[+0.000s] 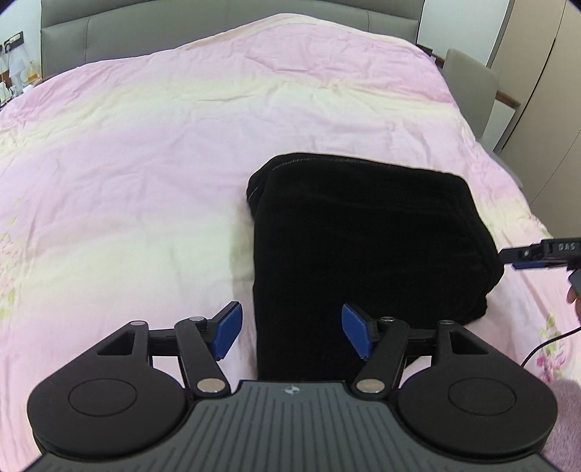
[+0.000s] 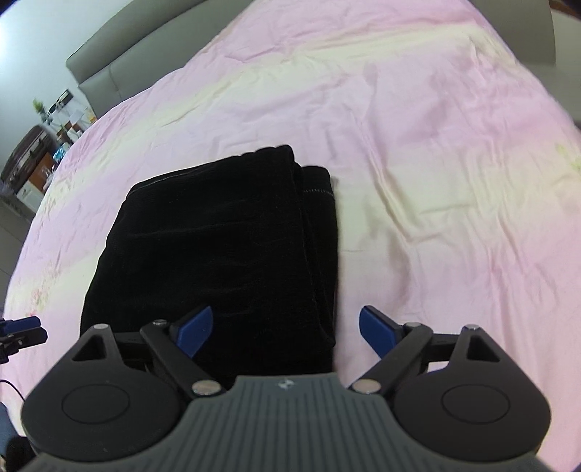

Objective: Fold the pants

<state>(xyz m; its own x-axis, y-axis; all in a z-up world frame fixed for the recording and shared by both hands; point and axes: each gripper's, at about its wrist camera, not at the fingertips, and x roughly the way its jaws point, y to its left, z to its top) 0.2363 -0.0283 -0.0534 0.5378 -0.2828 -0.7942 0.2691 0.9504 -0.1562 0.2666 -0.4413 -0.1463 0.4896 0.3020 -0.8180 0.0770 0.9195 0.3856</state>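
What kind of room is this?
Most likely a bedroom. A big bed with a pink quilt fills the view, a grey padded headboard stands behind it, and black pants lie folded on top.

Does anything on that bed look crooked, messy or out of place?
Only slightly. The black folded pants lie in a compact stack on the pink and cream bedspread, but the layers do not line up: one lower layer sticks out past the right edge at the far corner. Nothing looks damaged.
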